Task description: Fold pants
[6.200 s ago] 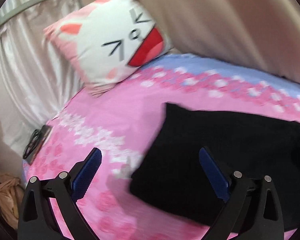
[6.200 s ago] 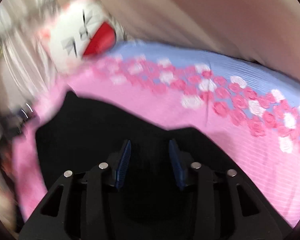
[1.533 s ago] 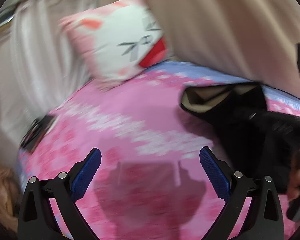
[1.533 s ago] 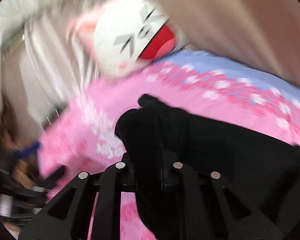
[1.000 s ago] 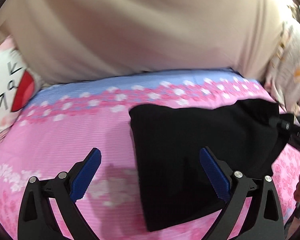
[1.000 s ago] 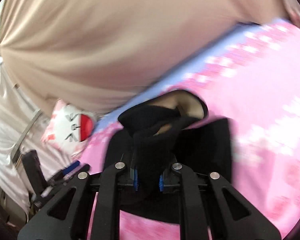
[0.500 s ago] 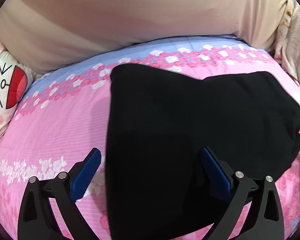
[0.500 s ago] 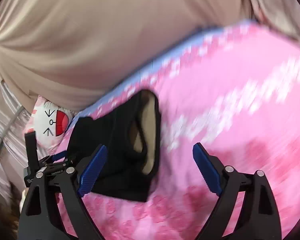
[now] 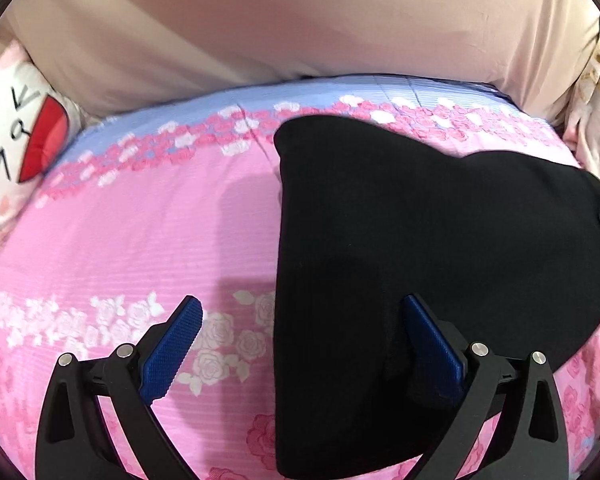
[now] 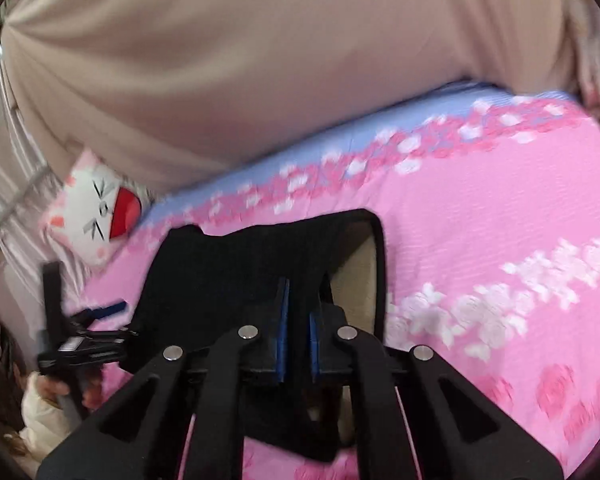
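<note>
Black pants (image 9: 420, 220) lie folded on the pink flowered bedsheet (image 9: 140, 220). My left gripper (image 9: 300, 302) hovers open over their left edge, one pad above the sheet and the other above the black cloth, nothing held. In the right wrist view the pants (image 10: 240, 272) show a beige-lined waist opening (image 10: 356, 280) on the right. My right gripper (image 10: 298, 320) is closing, its blue pads nearly together with a strip of the black cloth by that opening between them. The left gripper (image 10: 80, 340) appears there at the far left, held by a hand.
A white cat-face pillow (image 9: 16, 140) (image 10: 100, 212) lies at the bed's left end. A beige curtain (image 9: 300, 20) hangs along the far side of the bed. Pale flowered fabric (image 9: 596, 100) hangs at the right end.
My right gripper let go of the lifted cloth, opened wide, then closed again on the waist edge of the lying pants. My left gripper sank closer to the pants.
</note>
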{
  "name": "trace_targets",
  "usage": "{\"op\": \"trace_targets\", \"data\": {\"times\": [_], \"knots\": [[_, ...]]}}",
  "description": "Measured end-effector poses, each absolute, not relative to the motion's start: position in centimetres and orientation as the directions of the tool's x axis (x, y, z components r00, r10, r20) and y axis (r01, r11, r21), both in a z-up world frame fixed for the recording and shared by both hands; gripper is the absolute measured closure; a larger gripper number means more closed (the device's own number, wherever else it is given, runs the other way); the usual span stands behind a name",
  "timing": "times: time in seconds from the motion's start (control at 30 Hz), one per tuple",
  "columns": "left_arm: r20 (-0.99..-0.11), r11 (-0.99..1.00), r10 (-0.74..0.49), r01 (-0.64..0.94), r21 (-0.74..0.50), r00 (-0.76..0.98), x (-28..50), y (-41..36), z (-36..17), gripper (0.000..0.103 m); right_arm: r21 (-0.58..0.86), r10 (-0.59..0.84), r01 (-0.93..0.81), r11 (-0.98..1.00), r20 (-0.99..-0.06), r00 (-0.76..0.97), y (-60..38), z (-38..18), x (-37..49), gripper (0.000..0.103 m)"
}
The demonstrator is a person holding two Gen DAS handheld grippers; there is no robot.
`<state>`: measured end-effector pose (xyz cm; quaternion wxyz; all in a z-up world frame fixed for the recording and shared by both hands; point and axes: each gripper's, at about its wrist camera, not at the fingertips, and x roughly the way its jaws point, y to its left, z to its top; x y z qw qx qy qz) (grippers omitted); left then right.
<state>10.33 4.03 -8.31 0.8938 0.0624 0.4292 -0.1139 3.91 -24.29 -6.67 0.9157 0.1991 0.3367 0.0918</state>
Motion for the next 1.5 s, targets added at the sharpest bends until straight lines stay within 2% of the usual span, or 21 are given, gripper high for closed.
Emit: {"op": "trace_targets", "data": {"times": [0.03,0.07,0.1,0.13,0.23,0.33,0.43,0.57,0.7,0.73,0.8,0.9,0.97,1.07,1.1,1.17,1.27,1.33,1.43,1.5], "knots": [[-0.784,0.964,-0.171,0.267,-0.008,0.597,10.4,4.1,-8.6,0.005,0.398,0.270,0.016,0.917,-0.650,0.710,-24.7,-9.0,4.4,0.092],[-0.787,0.961,-0.189,0.276,-0.026,0.587,10.6,4.0,-9.0,0.005,0.388,0.256,0.046,0.920,-0.687,0.680,-25.1,-10.5,4.7,0.083],[-0.790,0.958,-0.202,0.284,-0.036,0.579,10.7,3.8,-9.2,0.005,0.419,0.234,0.106,0.902,-0.681,0.694,-26.3,-10.8,4.1,0.055],[-0.788,0.959,-0.195,0.283,-0.027,0.584,10.6,3.6,-9.4,0.005,0.447,0.215,0.143,0.883,-0.657,0.723,-27.1,-9.7,3.2,0.050],[-0.774,0.956,-0.186,0.292,-0.002,0.605,10.1,3.6,-8.8,0.005,0.382,0.121,0.119,0.916,-0.547,0.828,-26.5,-4.3,1.3,0.050],[-0.772,0.955,-0.203,0.296,-0.020,0.602,9.4,4.2,-8.3,0.005,0.373,0.311,-0.109,0.922,-0.540,0.782,-21.6,-1.1,4.4,0.050],[-0.773,0.956,-0.204,0.293,-0.026,0.600,8.1,5.1,-8.0,0.005,0.315,0.444,-0.314,0.896,-0.600,0.665,-13.7,-0.8,9.5,0.050],[-0.791,0.962,-0.183,0.272,-0.022,0.583,7.8,5.9,-9.2,0.005,0.305,0.515,-0.451,0.839,-0.713,0.476,-5.1,-4.0,17.4,0.052],[-0.791,0.970,-0.189,0.234,-0.060,0.582,8.0,6.7,-9.9,0.005,0.195,0.399,-0.445,0.874,-0.811,0.428,-0.1,-9.1,24.1,0.049],[-0.787,0.972,-0.188,0.229,-0.062,0.587,8.1,7.0,-9.8,0.005,0.197,0.401,-0.446,0.873,-0.810,0.427,0.2,-9.8,24.7,0.043],[-0.788,0.970,-0.199,0.229,-0.075,0.583,8.4,7.3,-9.7,0.005,0.215,0.423,-0.452,0.865,-0.798,0.430,0.4,-9.3,24.7,0.043],[-0.797,0.965,-0.220,0.246,-0.092,0.562,8.6,7.4,-9.8,0.005,0.333,0.538,-0.446,0.831,-0.686,0.489,-2.4,-5.4,22.8,0.046],[-0.797,0.963,-0.223,0.251,-0.092,0.561,8.5,7.5,-10.2,0.005,0.360,0.545,-0.419,0.833,-0.660,0.516,-3.8,-5.0,22.2,0.044],[-0.798,0.964,-0.225,0.247,-0.099,0.559,8.6,7.4,-10.5,0.005,0.399,0.549,-0.394,0.828,-0.720,0.425,-2.8,-8.8,23.5,0.044],[-0.797,0.964,-0.223,0.246,-0.097,0.561,8.7,7.4,-10.4,0.005,0.336,0.499,-0.401,0.852,-0.754,0.427,-1.4,-10.3,24.4,0.044],[-0.796,0.968,-0.205,0.240,-0.077,0.570,8.7,7.4,-10.1,0.005,0.283,0.464,-0.412,0.866,-0.760,0.454,-0.4,-9.6,24.5,0.042],[-0.797,0.970,-0.199,0.233,-0.075,0.570,8.0,8.0,-9.1,0.005,0.373,0.559,-0.427,0.824,-0.661,0.502,-2.2,-6.2,22.6,0.045],[-0.780,0.976,-0.171,0.212,-0.051,0.601,7.1,9.1,-8.2,0.005,0.378,0.559,-0.413,0.828,-0.605,0.567,-5.0,-4.1,20.0,0.047],[-0.756,0.982,-0.158,0.179,-0.055,0.635,7.0,10.7,-6.6,0.005,0.350,0.460,-0.304,0.886,-0.581,0.671,-10.6,-3.0,16.4,0.047],[-0.742,0.984,-0.144,0.171,-0.041,0.654,8.0,10.7,-5.6,0.005,0.300,0.314,-0.157,0.941,-0.599,0.737,-15.0,-3.3,14.0,0.047]]}}
